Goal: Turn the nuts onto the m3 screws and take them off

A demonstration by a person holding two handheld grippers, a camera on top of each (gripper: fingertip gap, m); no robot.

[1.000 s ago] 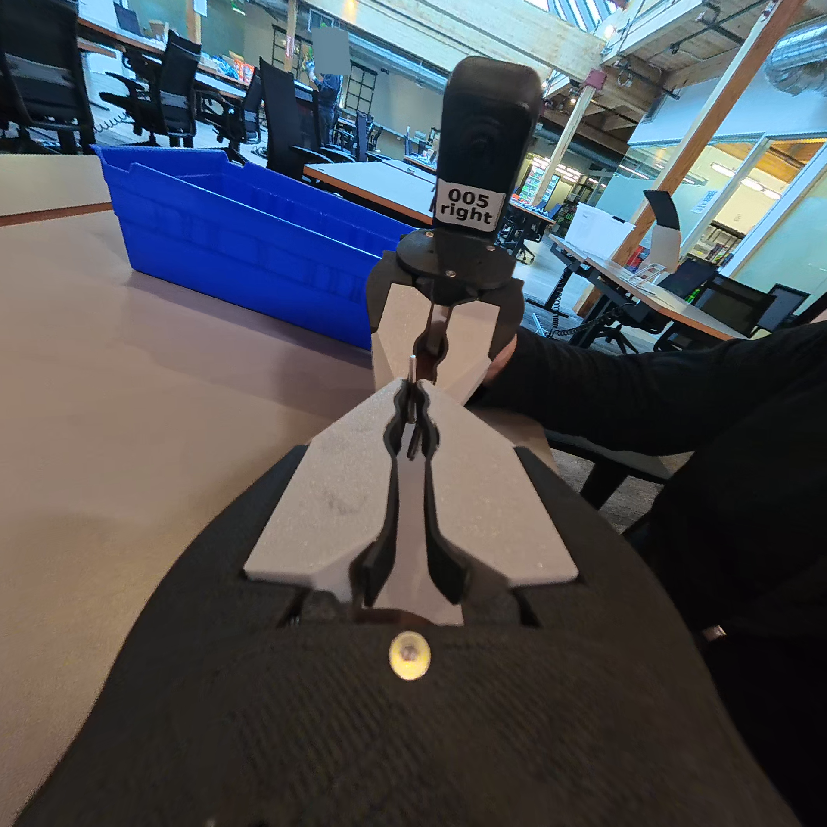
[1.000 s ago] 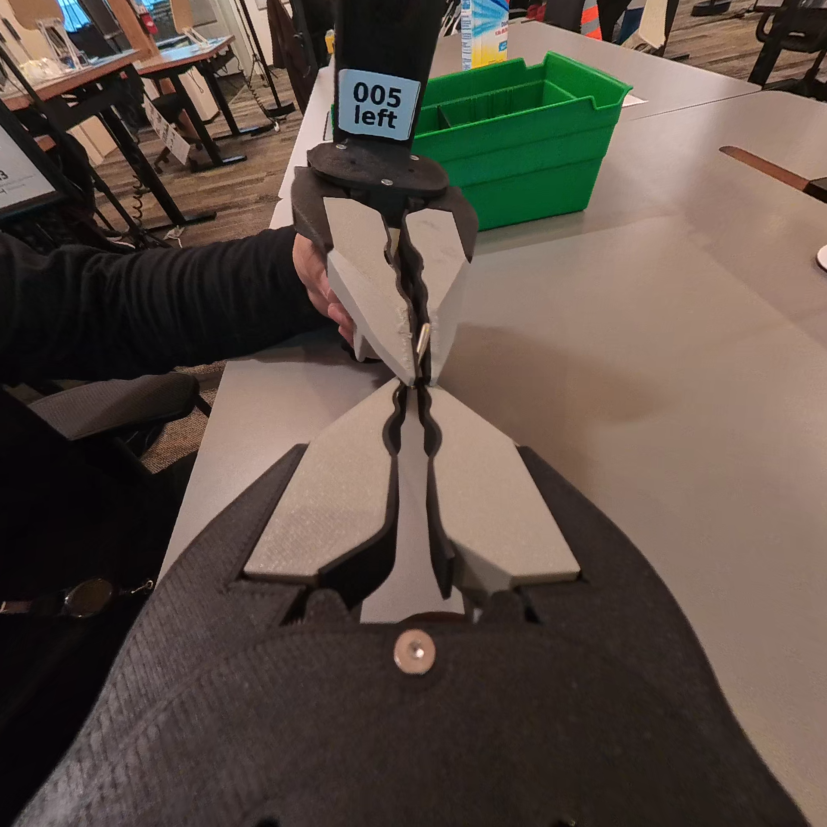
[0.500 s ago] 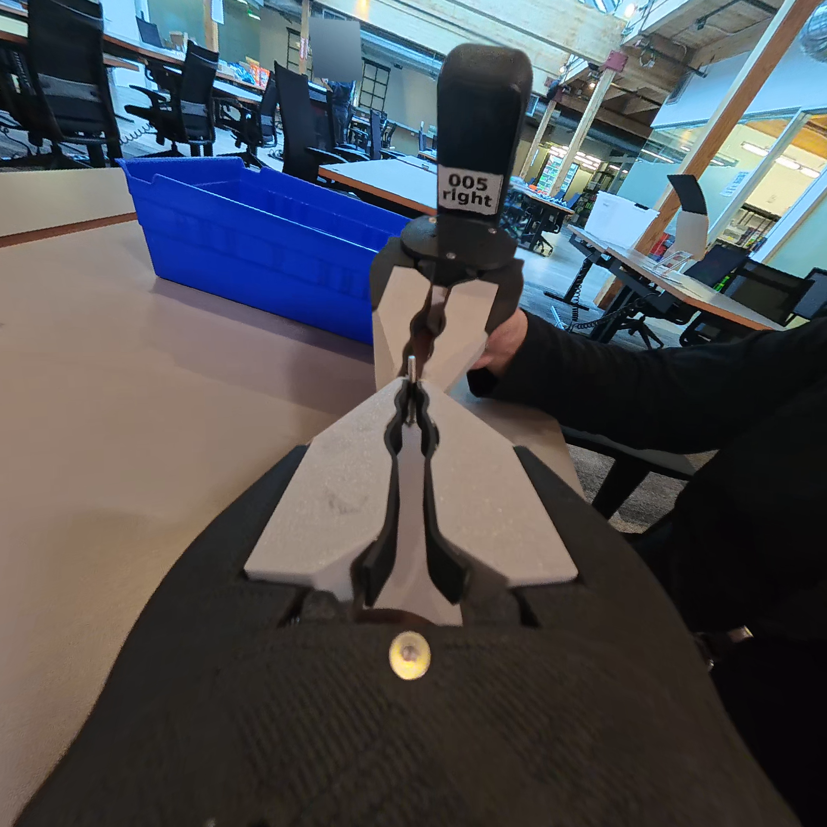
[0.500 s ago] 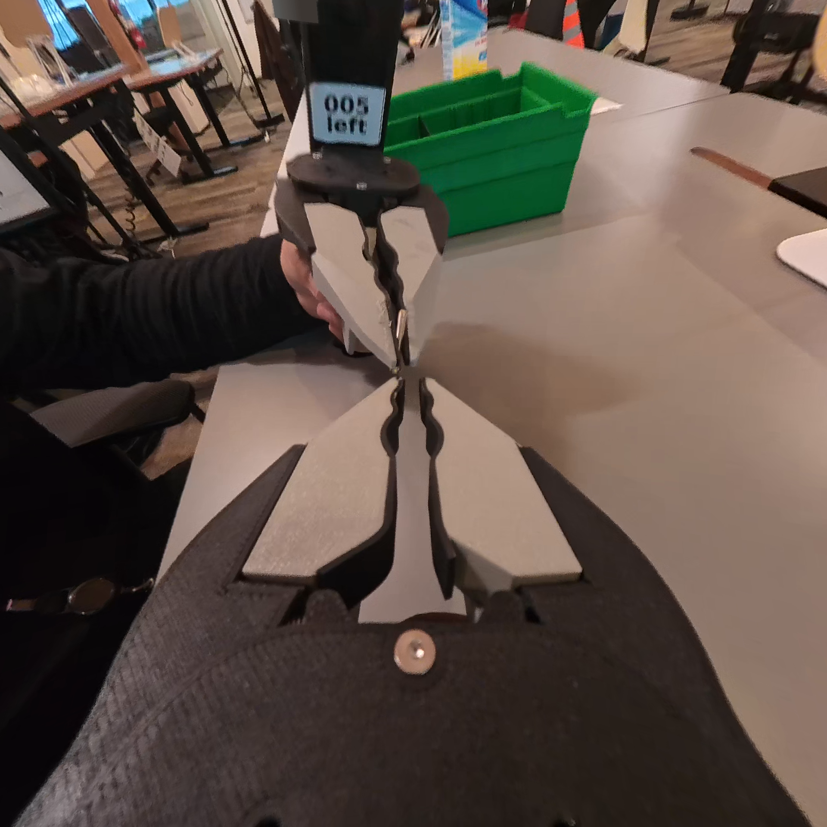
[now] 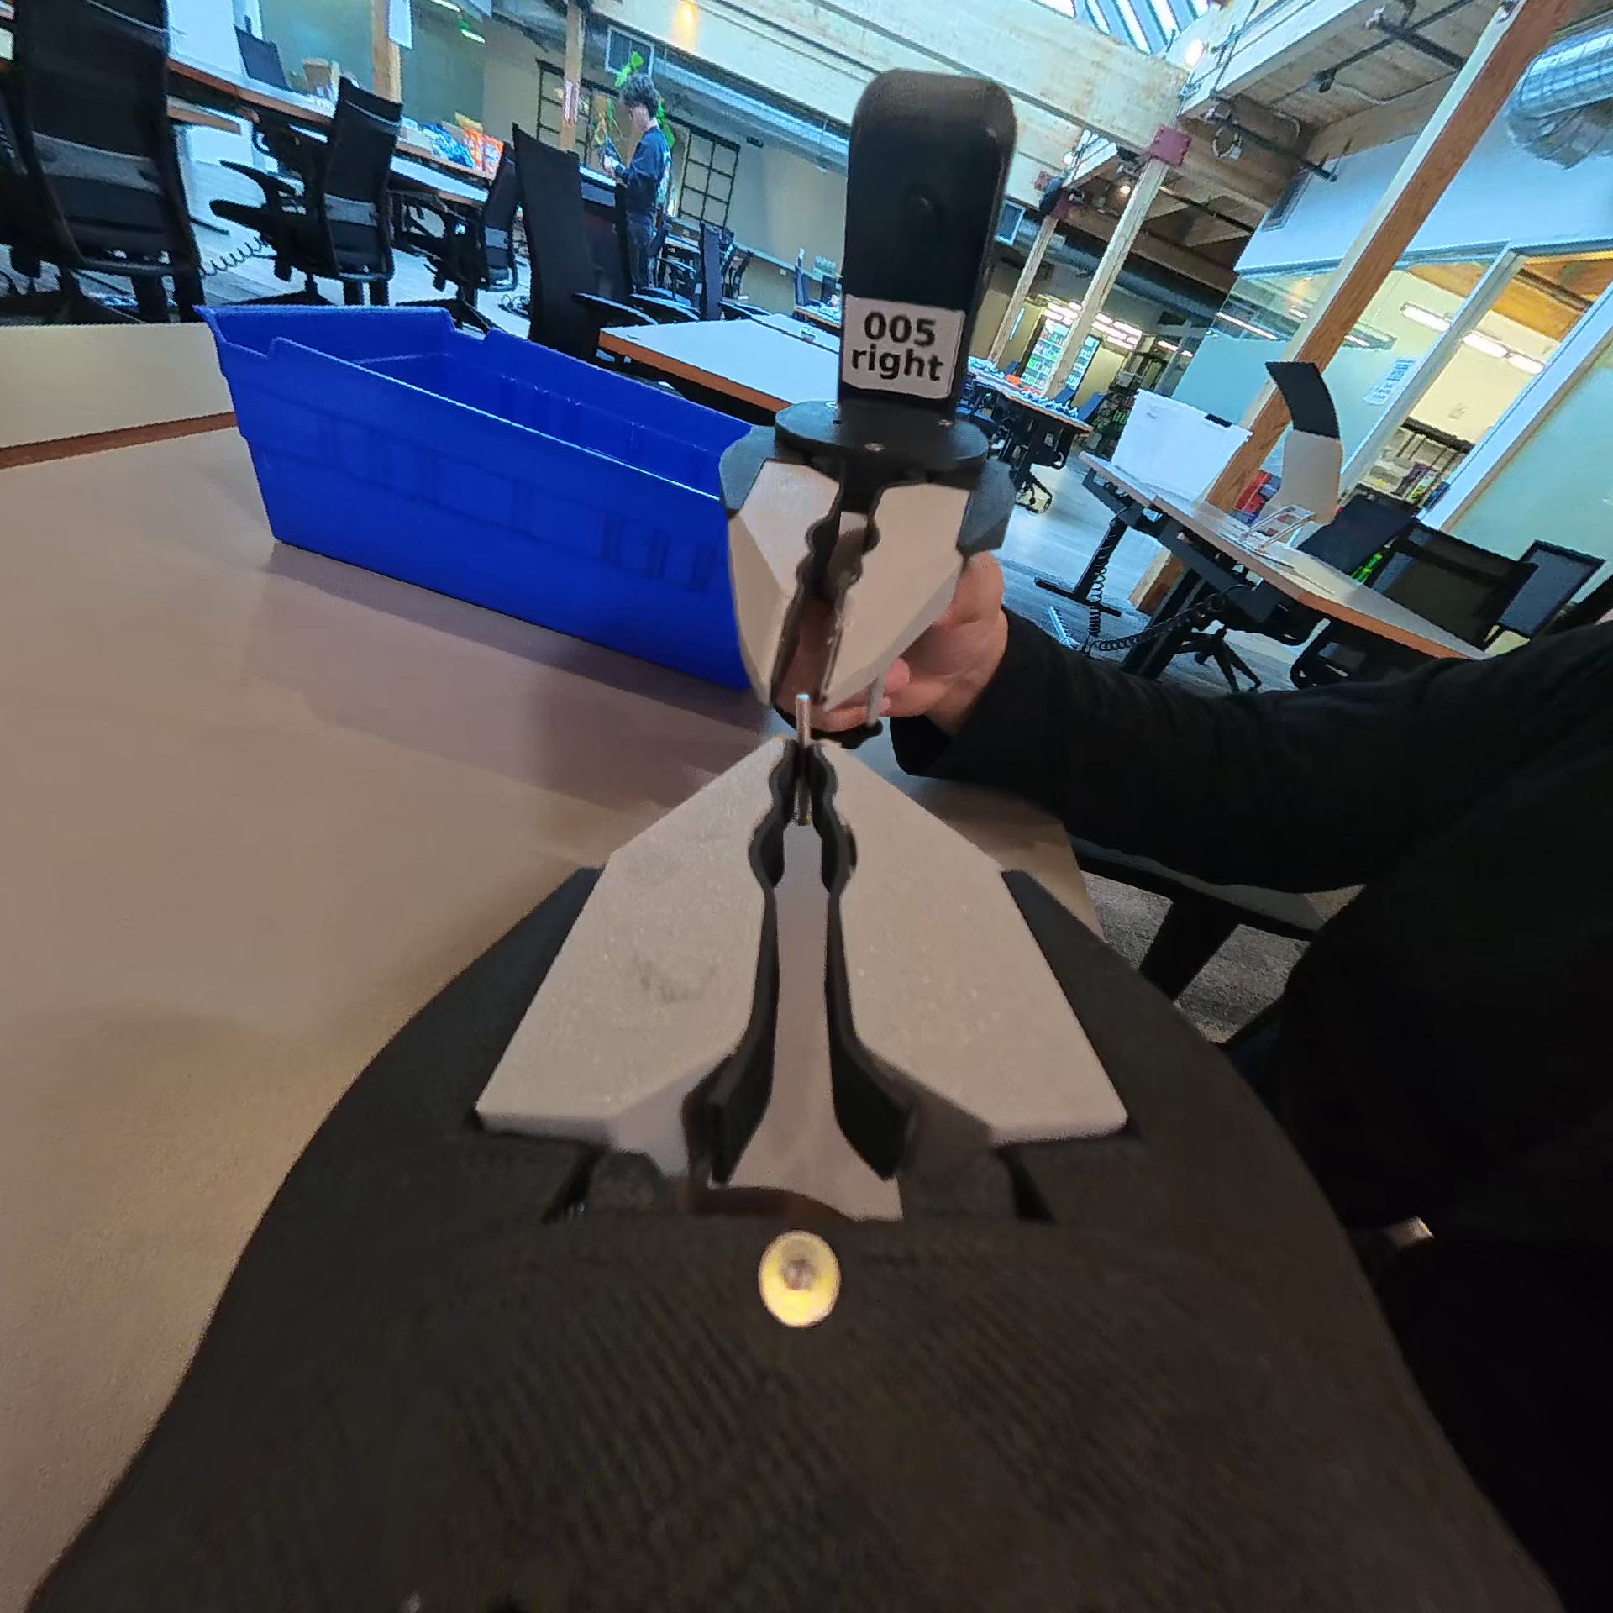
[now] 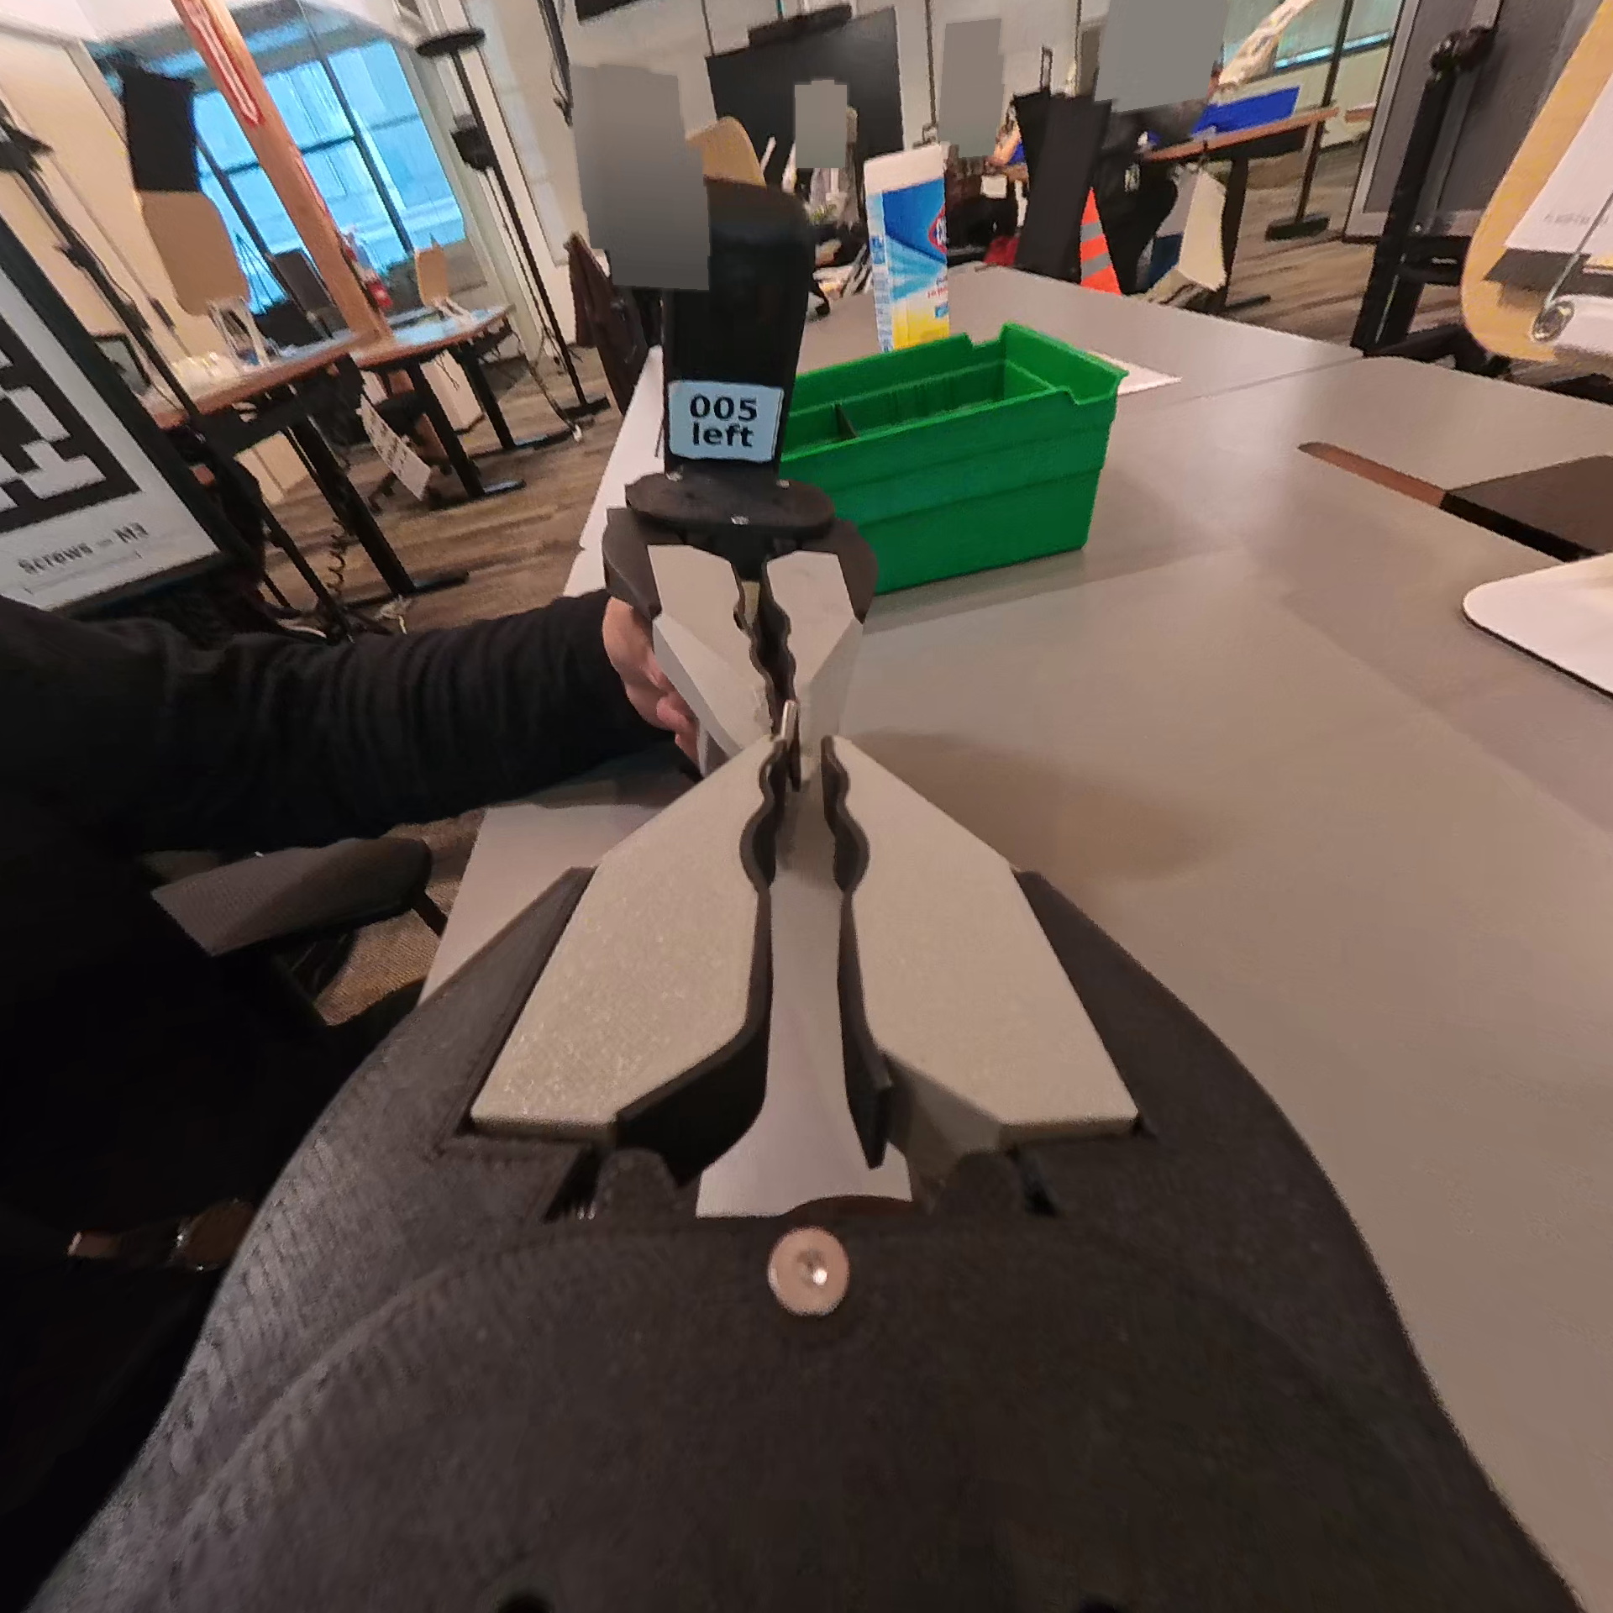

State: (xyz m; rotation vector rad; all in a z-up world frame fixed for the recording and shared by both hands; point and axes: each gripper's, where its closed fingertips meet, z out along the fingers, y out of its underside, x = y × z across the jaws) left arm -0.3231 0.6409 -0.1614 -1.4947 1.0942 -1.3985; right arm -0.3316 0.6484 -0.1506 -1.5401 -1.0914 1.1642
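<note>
Left gripper [image 5: 800,768] fingers clenched on the m3 screw [image 5: 800,758], shank poking out past the tips. Right gripper [image 6: 807,755] faces it tip to tip above the grey counter [image 6: 1222,785], its fingers slightly parted at the screw's end; can't tell if a nut is there. Blue bin [image 5: 471,471] and green bin [image 6: 960,454] sit behind.

Surface: a grey table [image 6: 1222,785], smooth and matte, seen from both wrist views [image 5: 262,785].
Blue bin [image 5: 489,489]: long, open-topped plastic, standing on the table near its edge.
Green bin [image 6: 960,454]: plastic with inner dividers, standing on the table at its far part.
White flat object [image 6: 1554,620]: rounded corner only, lying at the right edge of view.
</note>
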